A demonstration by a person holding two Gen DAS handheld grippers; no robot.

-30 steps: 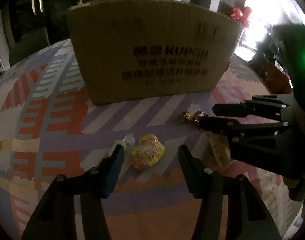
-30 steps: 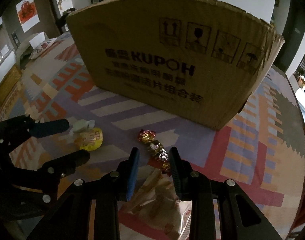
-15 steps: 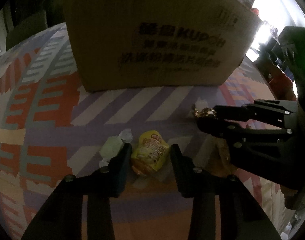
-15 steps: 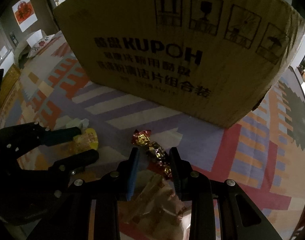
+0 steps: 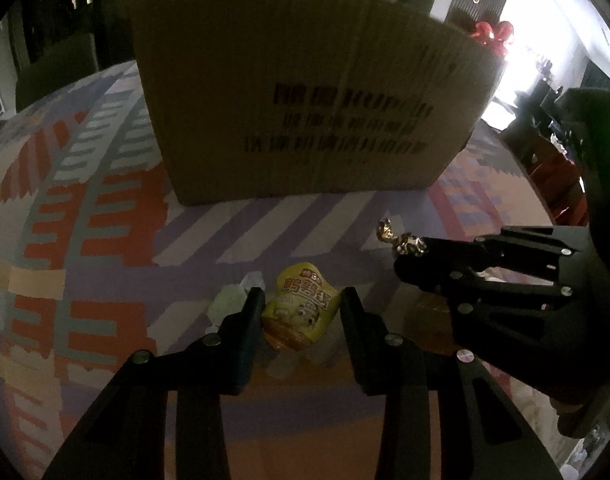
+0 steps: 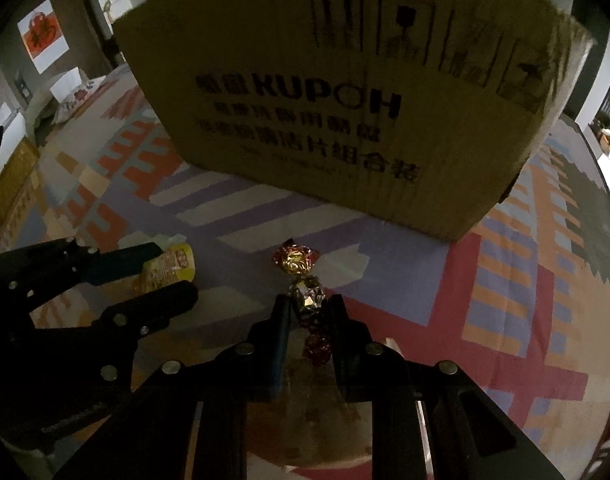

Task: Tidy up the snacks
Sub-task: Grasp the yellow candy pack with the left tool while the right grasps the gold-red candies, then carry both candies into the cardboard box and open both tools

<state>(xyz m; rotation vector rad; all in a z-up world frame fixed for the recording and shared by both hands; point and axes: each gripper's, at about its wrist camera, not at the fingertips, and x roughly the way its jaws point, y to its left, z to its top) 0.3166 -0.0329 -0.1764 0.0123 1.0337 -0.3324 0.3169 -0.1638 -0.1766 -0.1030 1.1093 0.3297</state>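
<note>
A brown cardboard box printed KUPOH stands ahead on the patterned cloth; it also fills the right wrist view. My left gripper is shut on a yellow snack packet, also seen in the right wrist view. My right gripper is shut on a foil-wrapped candy with a gold and red twist end; the candy tip shows in the left wrist view at the right gripper's fingertips.
A pale green wrapped sweet lies just left of the left gripper's finger. A clear snack bag lies under the right gripper. The table edge curves away on the right.
Both grippers closed in on their snacks and lifted slightly; the left jaws narrowed onto the yellow packet, the right jaws onto the foil candy. The box looks closer.
</note>
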